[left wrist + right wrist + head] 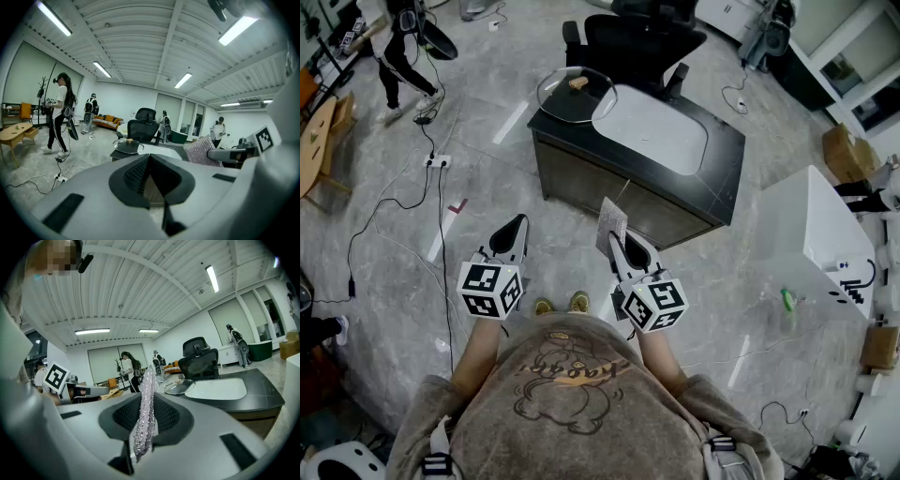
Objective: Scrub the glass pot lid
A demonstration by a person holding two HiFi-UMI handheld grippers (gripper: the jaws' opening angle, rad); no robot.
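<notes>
**Scrub pad gripped and ready, glass lid waiting across the floor**

The glass pot lid [567, 101] lies flat on the far left corner of a dark table [727, 159], brown knob up, partly overhanging the edge. Nothing touches it. Beside it is a white oval sink or mat [652, 131].

The person stands well back from the table, both grippers held out roughly level. The right gripper [628, 246] is clenched on a glittery silver scrub pad [611, 225], which stands upright on edge between the jaws, probably so a flat face can be pressed to the glass. The left gripper [514, 230] is closed on nothing, probably free to steady the lid.

A black office chair [642, 37] sits behind the table. The floor [394, 234] is grey tile with trailing cables [431, 187]. Another person [403, 56] stands in the far left corner, and a white cabinet [825, 234] is on the right.
</notes>
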